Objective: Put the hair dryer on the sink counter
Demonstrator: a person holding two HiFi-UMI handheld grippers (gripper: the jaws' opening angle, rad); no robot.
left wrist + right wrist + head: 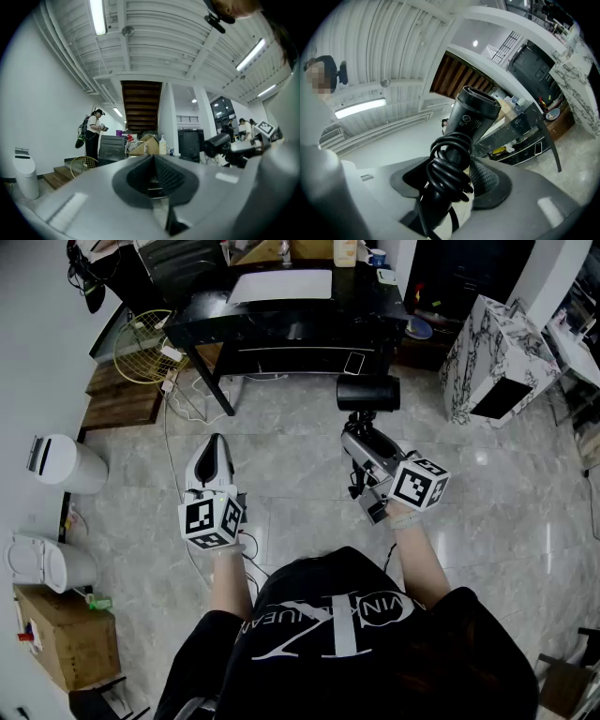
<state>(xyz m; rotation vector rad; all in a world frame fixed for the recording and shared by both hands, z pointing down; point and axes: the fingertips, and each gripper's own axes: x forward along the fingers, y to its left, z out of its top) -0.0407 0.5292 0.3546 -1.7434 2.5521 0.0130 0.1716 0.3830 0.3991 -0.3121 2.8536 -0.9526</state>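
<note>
A black hair dryer (367, 395) with its cord coiled round the handle is held up over the floor in my right gripper (362, 442). In the right gripper view the wrapped handle (447, 173) sits between the pads, which press on it, and the barrel (474, 115) points up and away. My left gripper (214, 451) hangs to the left, apart from the dryer, jaws together with nothing between them (154, 180). From the left gripper view the dryer (217, 143) shows at the right. A white marbled counter unit (497, 357) stands at the far right.
A black desk (281, 315) with papers and bottles stands straight ahead, a phone (354, 363) on its lower shelf. A gold wire basket (141, 348), wooden steps (117, 409), white bins (61, 463) and a cardboard box (66, 634) line the left. A person (93, 133) stands far off.
</note>
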